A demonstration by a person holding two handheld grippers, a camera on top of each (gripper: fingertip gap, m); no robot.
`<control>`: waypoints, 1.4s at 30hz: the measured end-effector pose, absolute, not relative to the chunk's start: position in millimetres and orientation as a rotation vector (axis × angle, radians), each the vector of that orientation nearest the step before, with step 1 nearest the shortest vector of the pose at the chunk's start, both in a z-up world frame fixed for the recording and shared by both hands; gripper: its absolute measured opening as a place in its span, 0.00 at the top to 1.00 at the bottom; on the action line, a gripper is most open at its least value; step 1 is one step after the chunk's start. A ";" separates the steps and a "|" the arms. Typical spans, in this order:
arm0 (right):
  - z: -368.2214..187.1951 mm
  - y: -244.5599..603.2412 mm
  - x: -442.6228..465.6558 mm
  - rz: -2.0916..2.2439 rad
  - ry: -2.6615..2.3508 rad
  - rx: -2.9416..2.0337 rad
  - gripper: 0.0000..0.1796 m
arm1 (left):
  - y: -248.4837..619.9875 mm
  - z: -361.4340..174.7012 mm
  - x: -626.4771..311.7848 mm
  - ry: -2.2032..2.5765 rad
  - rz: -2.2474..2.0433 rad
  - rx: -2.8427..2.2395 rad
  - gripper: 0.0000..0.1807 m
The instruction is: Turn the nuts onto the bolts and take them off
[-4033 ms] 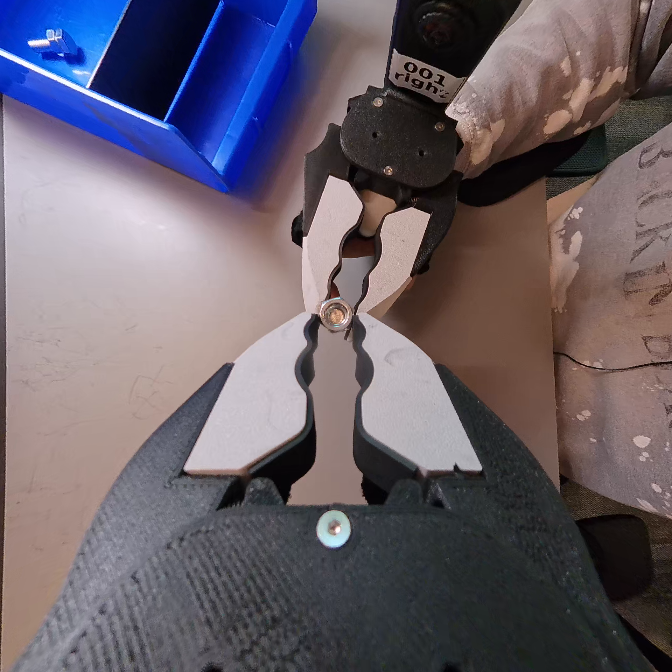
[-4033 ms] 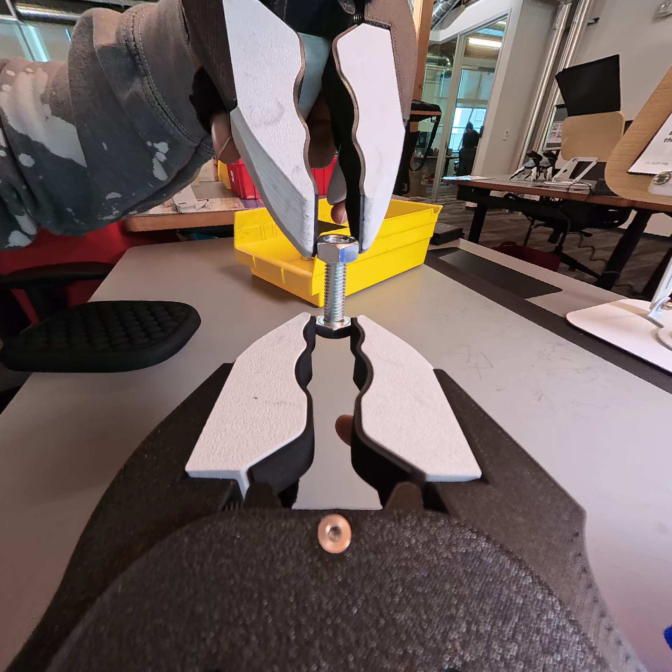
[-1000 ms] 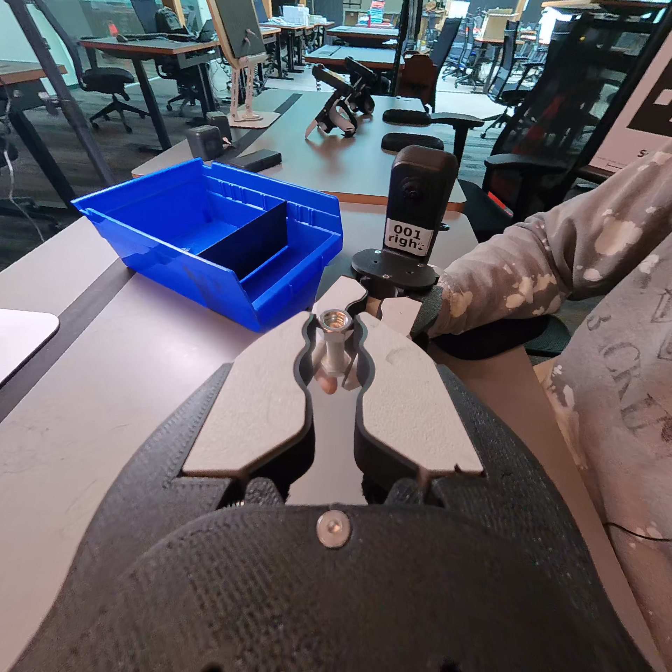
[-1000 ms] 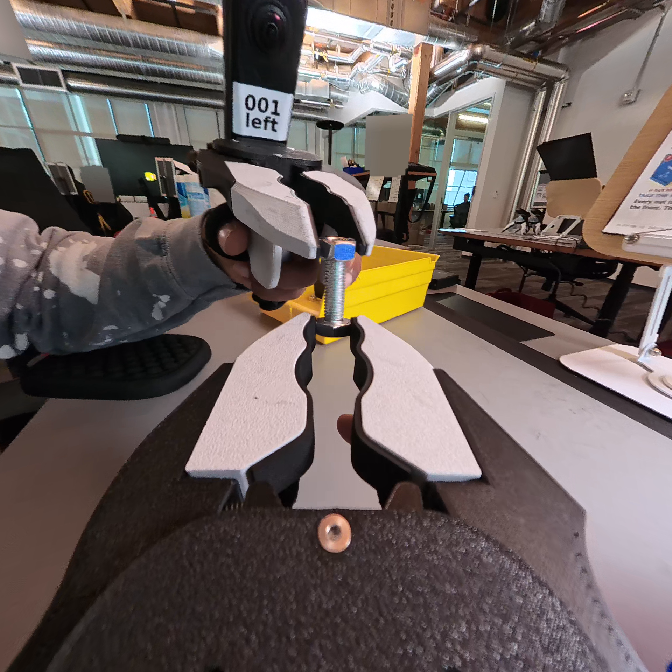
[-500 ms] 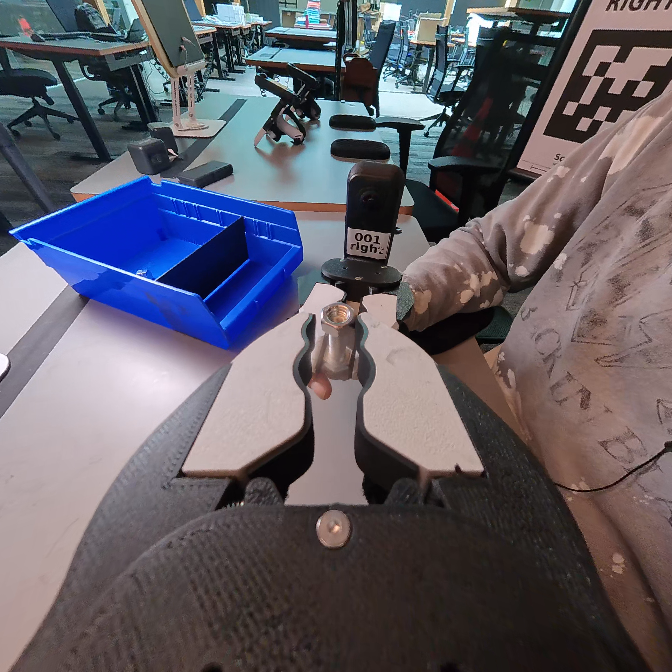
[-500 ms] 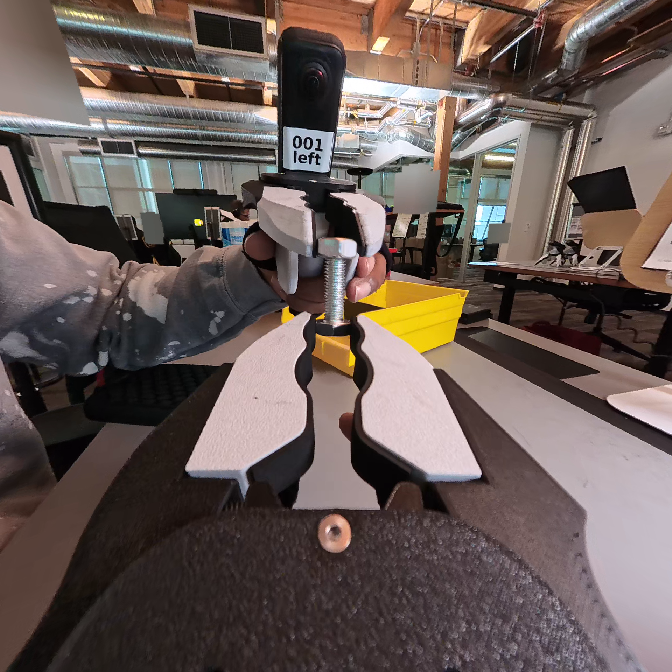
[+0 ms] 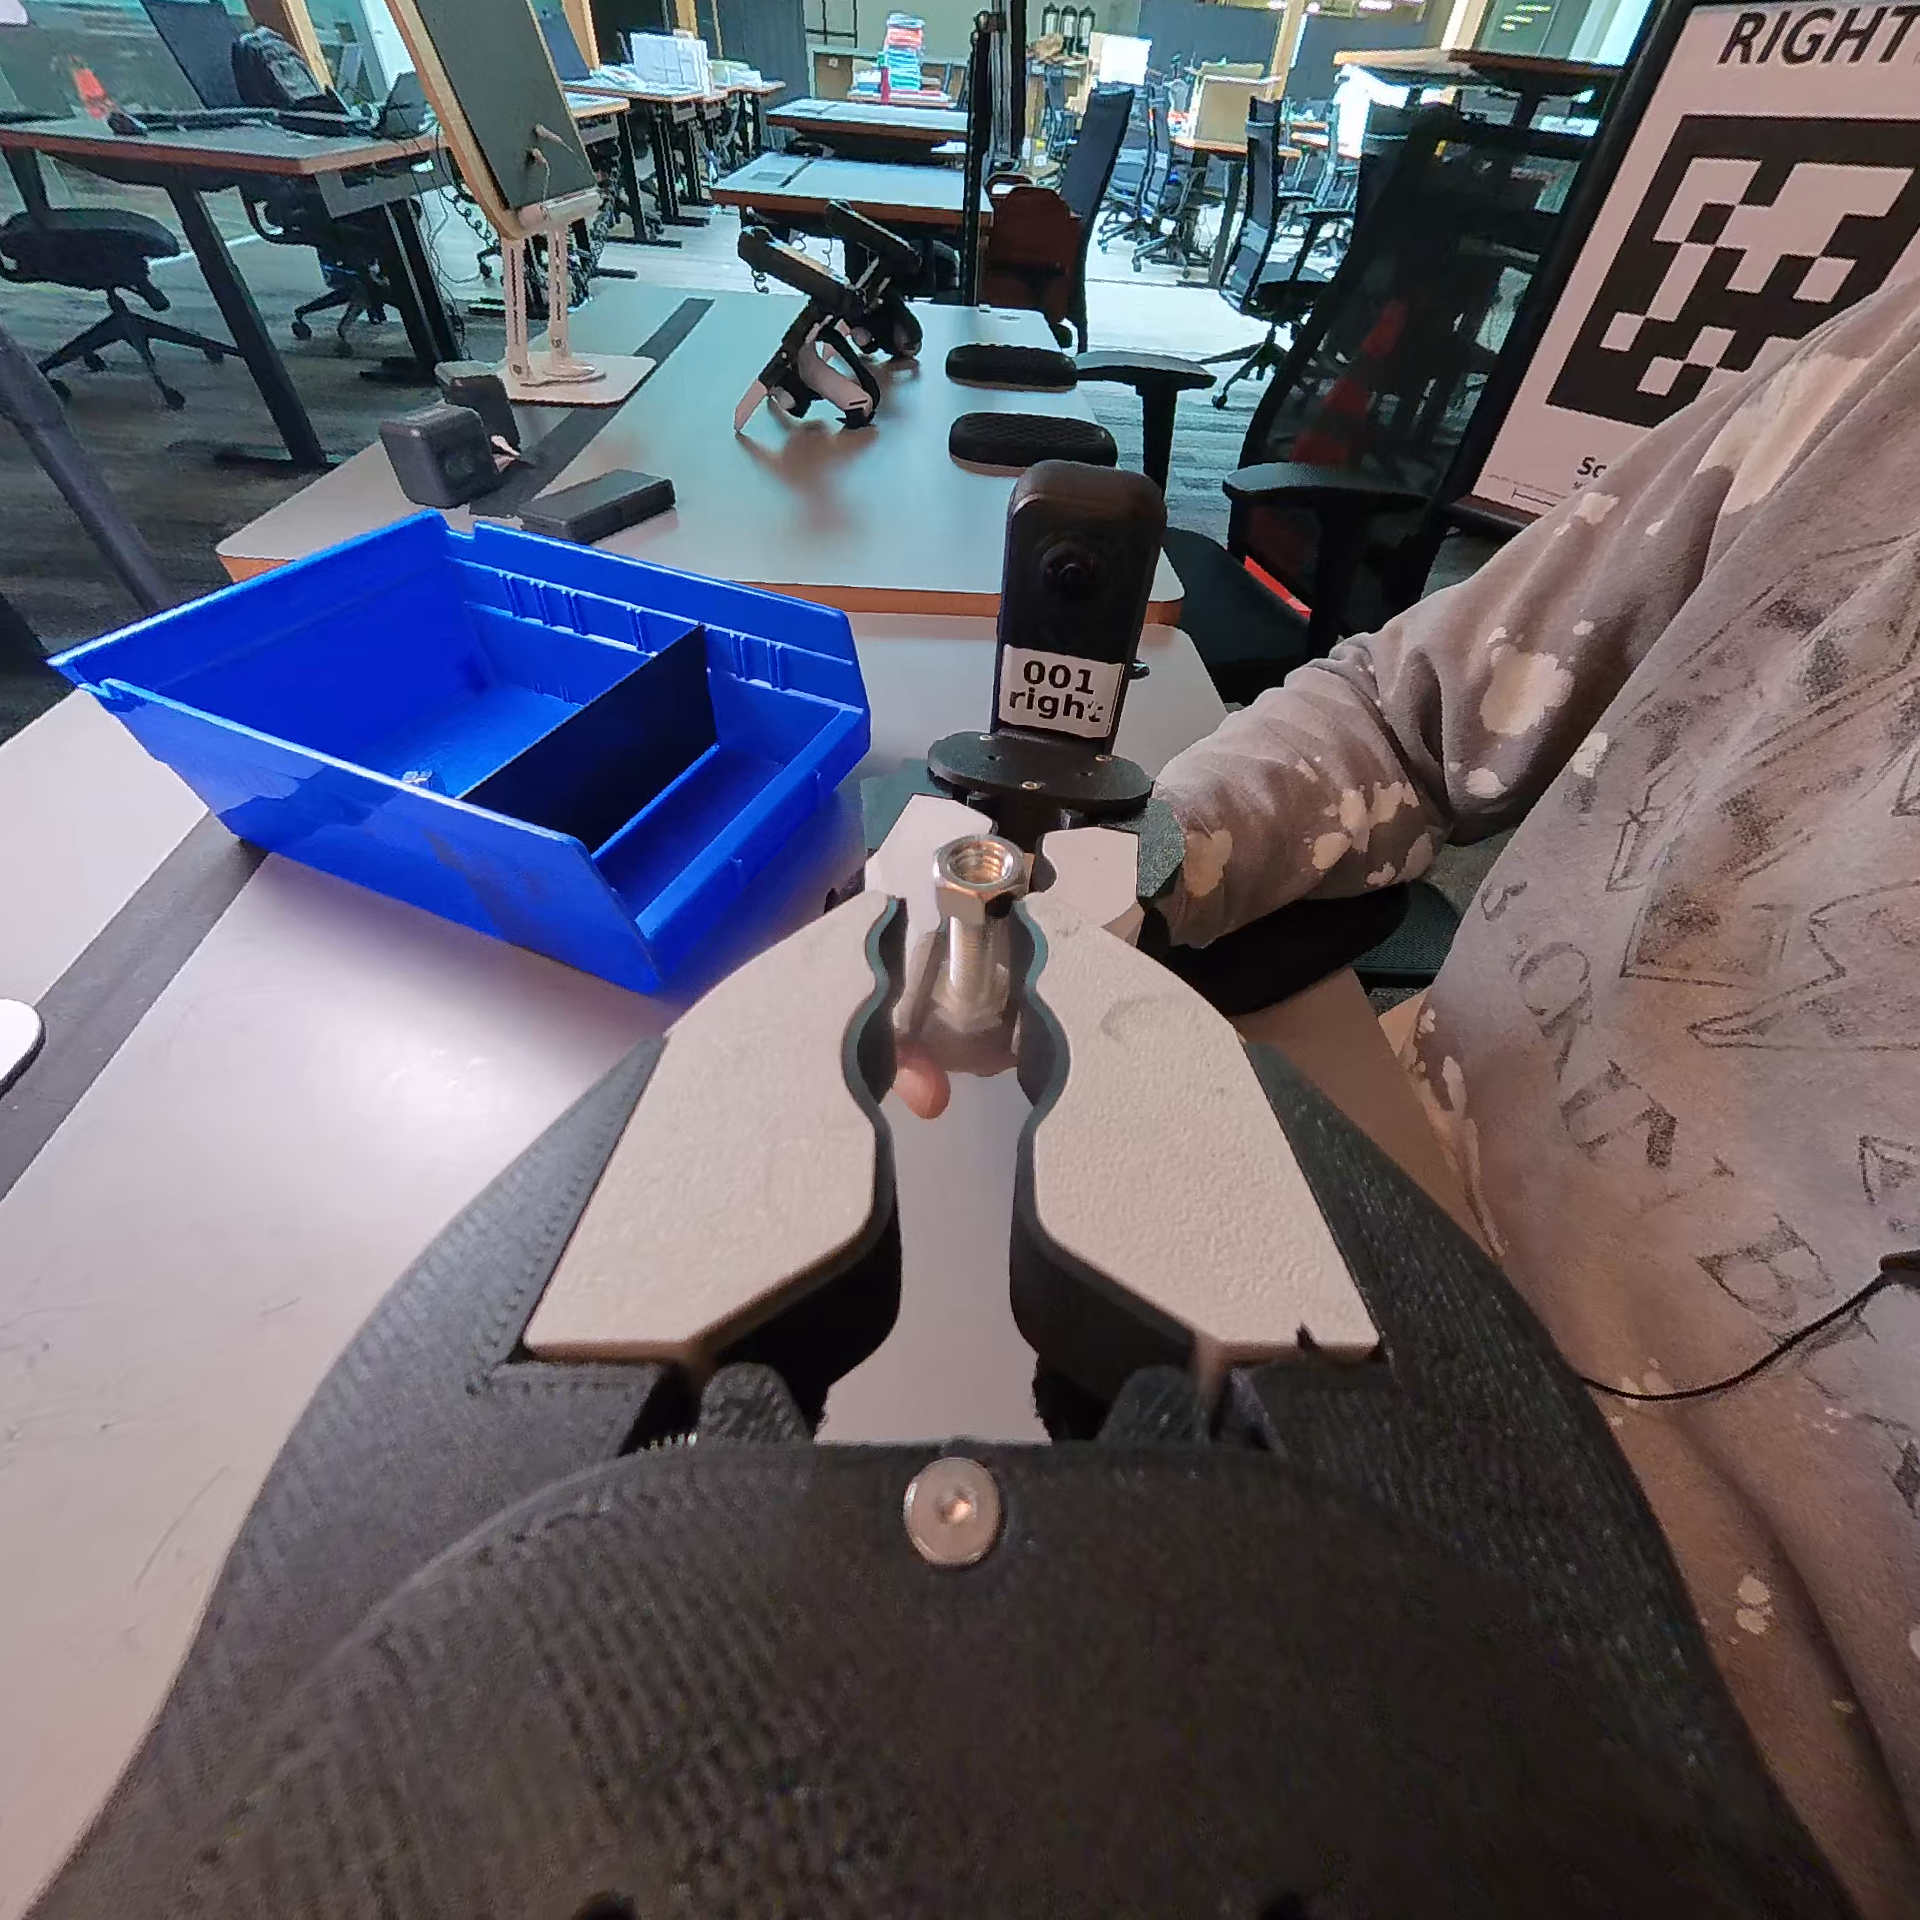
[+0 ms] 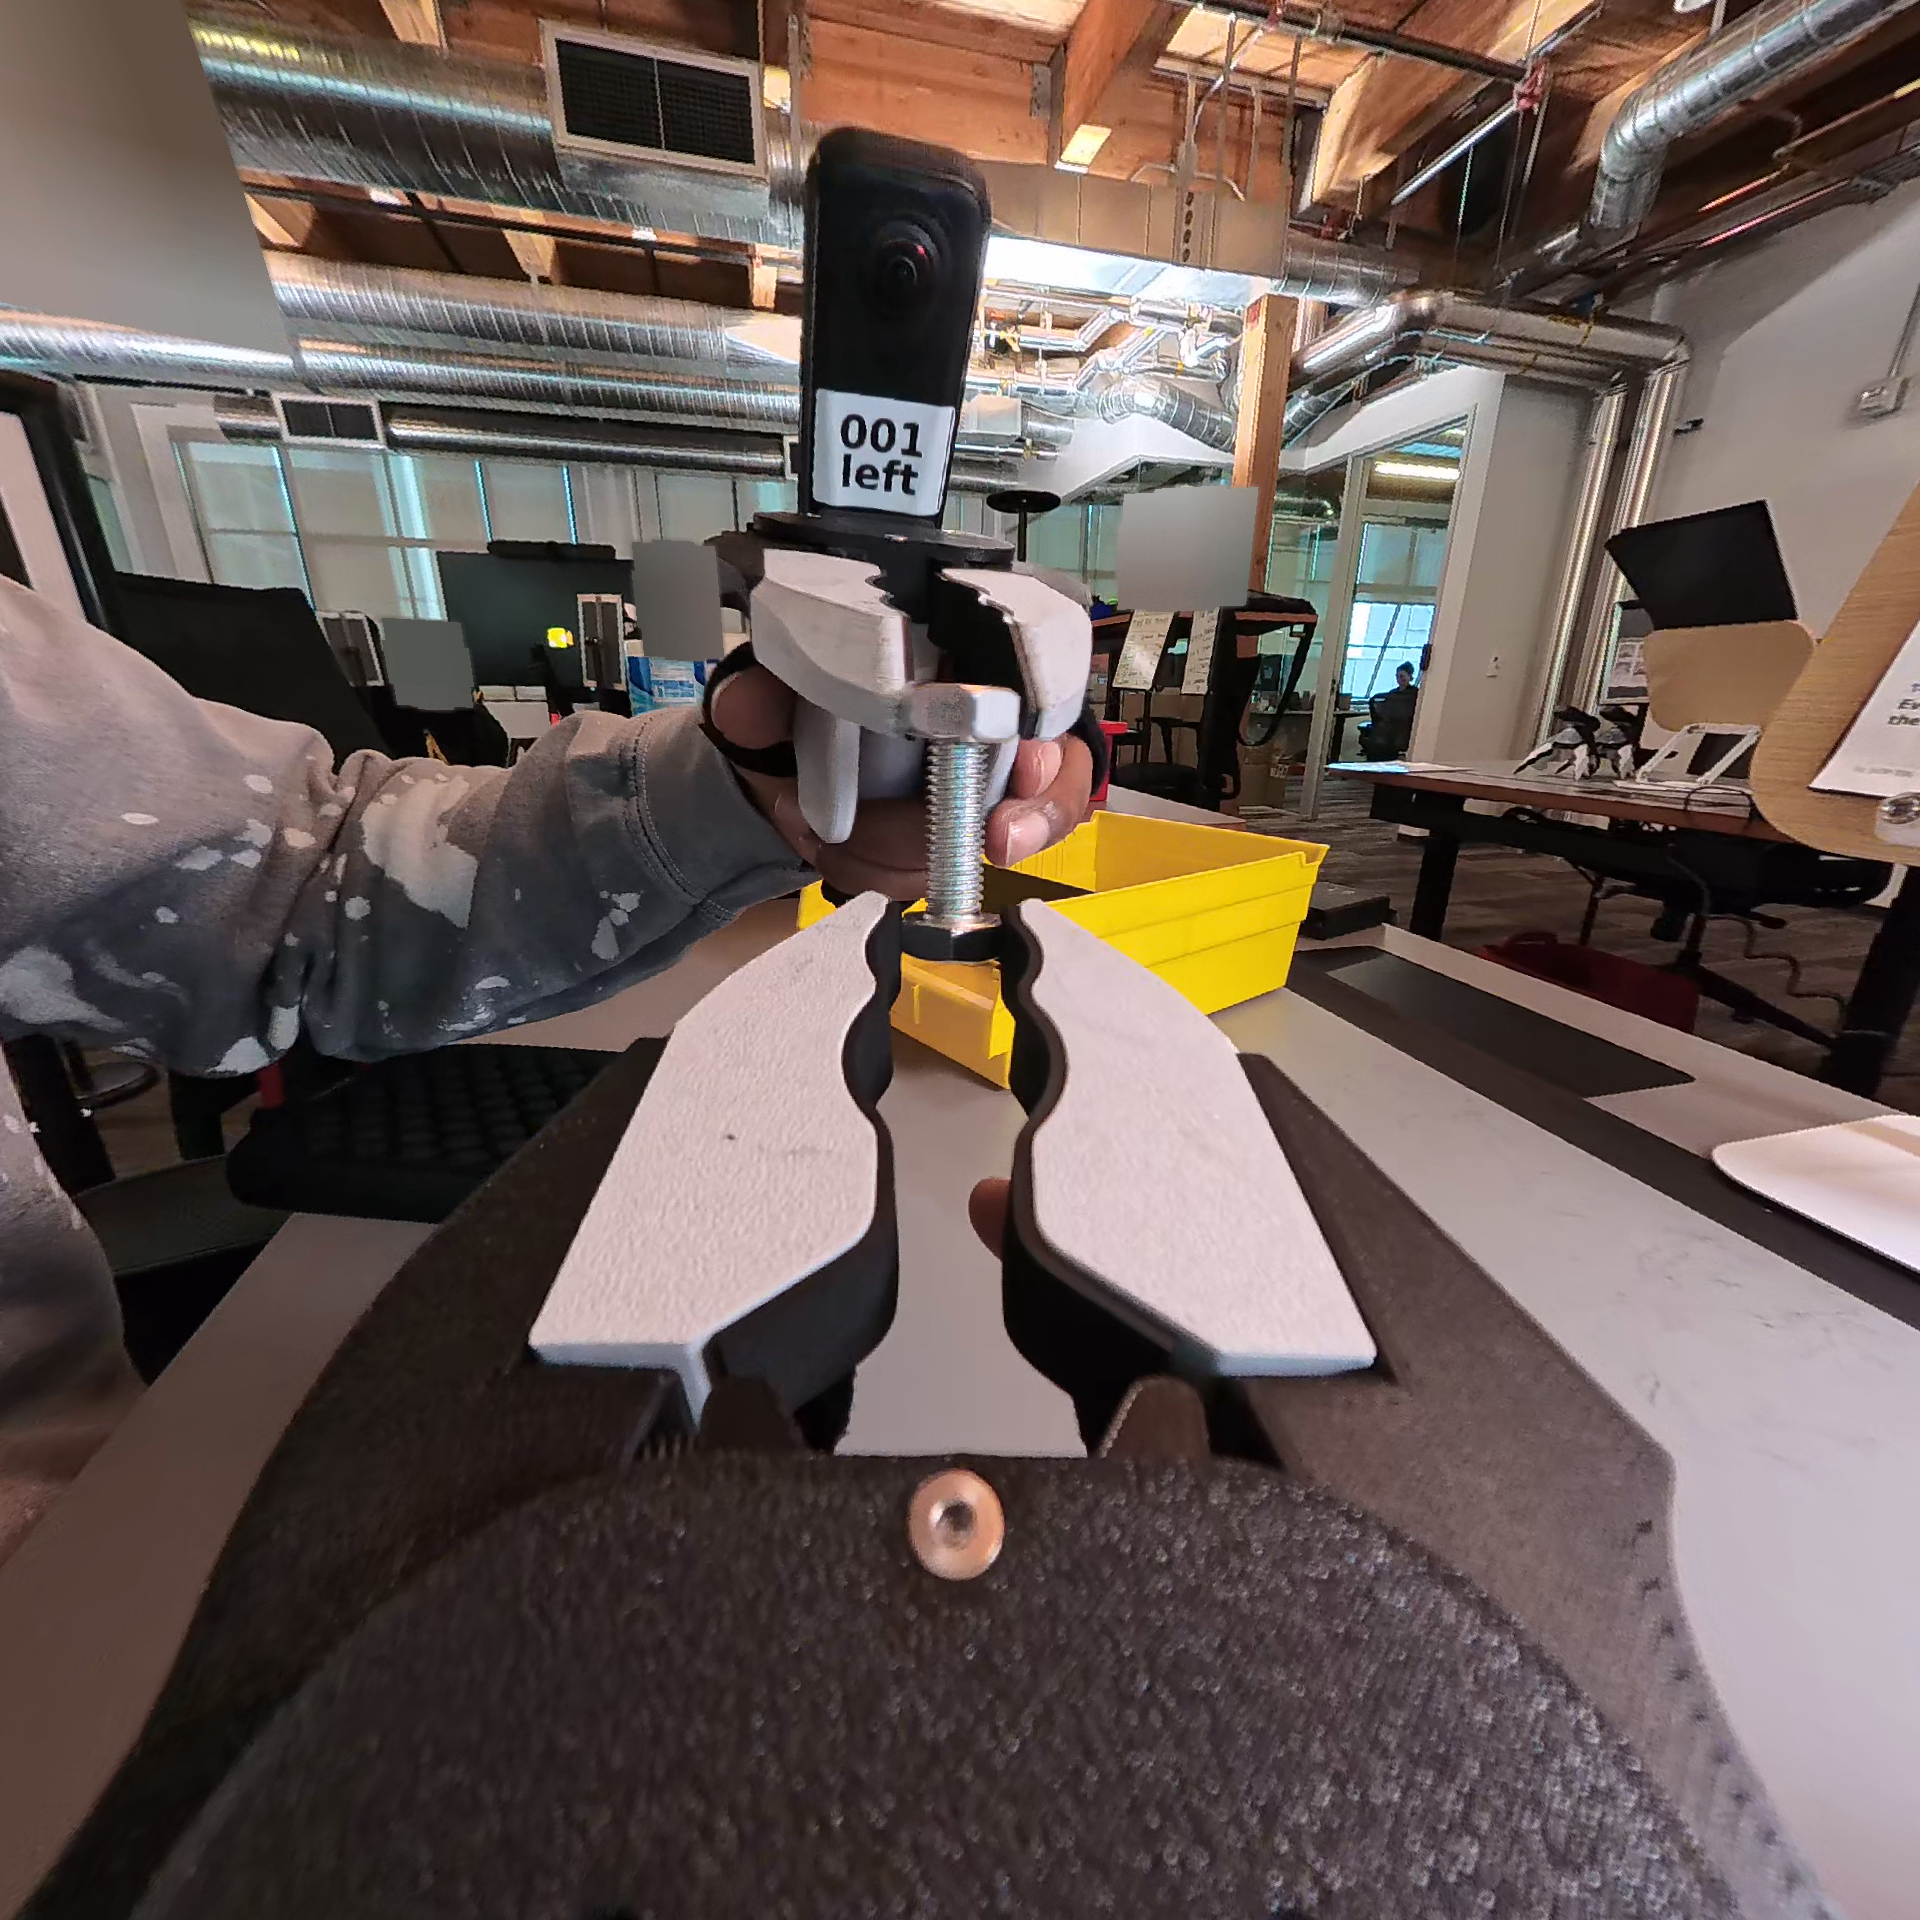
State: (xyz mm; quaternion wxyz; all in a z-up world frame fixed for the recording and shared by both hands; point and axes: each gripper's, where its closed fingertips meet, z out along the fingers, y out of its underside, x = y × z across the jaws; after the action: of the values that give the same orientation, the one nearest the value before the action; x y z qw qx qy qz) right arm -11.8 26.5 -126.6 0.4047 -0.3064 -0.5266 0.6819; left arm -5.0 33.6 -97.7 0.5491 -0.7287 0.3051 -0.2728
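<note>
A silver bolt [image 8: 956, 821] stands upright between my two grippers. My left gripper [image 7: 961, 914] is shut on the hex nut [image 7: 977, 878] at the bolt's top end. The nut's threaded hole looks empty from above. The left gripper also shows in the right wrist view [image 8: 940, 686], above the nut [image 8: 961, 712]. My right gripper [image 8: 954, 920] is shut on the bolt head [image 8: 951, 940] at the bottom. Most of the threaded shaft is bare between them. In the left wrist view the right gripper's fingers [image 7: 1081, 862] pass under my left fingers, their tips hidden.
A blue divided bin [image 7: 312, 748] stands on the grey table [image 7: 312, 1143] to the left, with a small bolt [image 7: 416, 774] inside. A yellow bin [image 8: 1174, 914] sits behind the bolt. A black chair armrest [image 8: 416, 1122] lies left, a white pad [image 8: 1849, 1184] right. My left and right fingertips are right by each other.
The left gripper has swung from pointing straight down to nearly level, still shut on the nut. The right gripper has tilted upward and keeps its hold on the bolt head.
</note>
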 end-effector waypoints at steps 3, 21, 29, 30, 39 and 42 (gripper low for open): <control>-127.0 26.3 -12.0 1.711 -1.334 -0.770 0.90 | 33.8 -98.6 -9.1 0.707 -0.634 -1.728 0.90; -122.2 33.6 -11.6 1.718 -1.293 -0.785 0.90 | 40.6 -92.6 -16.5 0.553 -0.675 -1.641 0.90; -115.4 44.0 -30.3 1.680 -1.267 -0.844 0.90 | 47.5 -83.6 -14.7 0.517 -0.663 -1.582 0.84; -106.5 47.0 -34.1 1.693 -1.245 -0.843 0.90 | 51.3 -75.5 -18.9 0.504 -0.652 -1.571 0.84; -52.9 69.8 -57.8 1.654 -1.170 -0.782 0.90 | 68.3 -17.5 -50.1 0.383 -0.591 -1.448 0.83; -60.7 71.3 -58.4 1.661 -1.173 -0.800 0.90 | 71.7 -29.4 -49.3 0.380 -0.600 -1.463 0.83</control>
State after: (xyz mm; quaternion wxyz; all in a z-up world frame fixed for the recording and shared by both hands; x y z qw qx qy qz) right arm -58.4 71.3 -60.7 0.4604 -0.3250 -0.4766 0.6748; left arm -49.3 71.7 -29.4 0.6873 -0.6535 0.1696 -0.2680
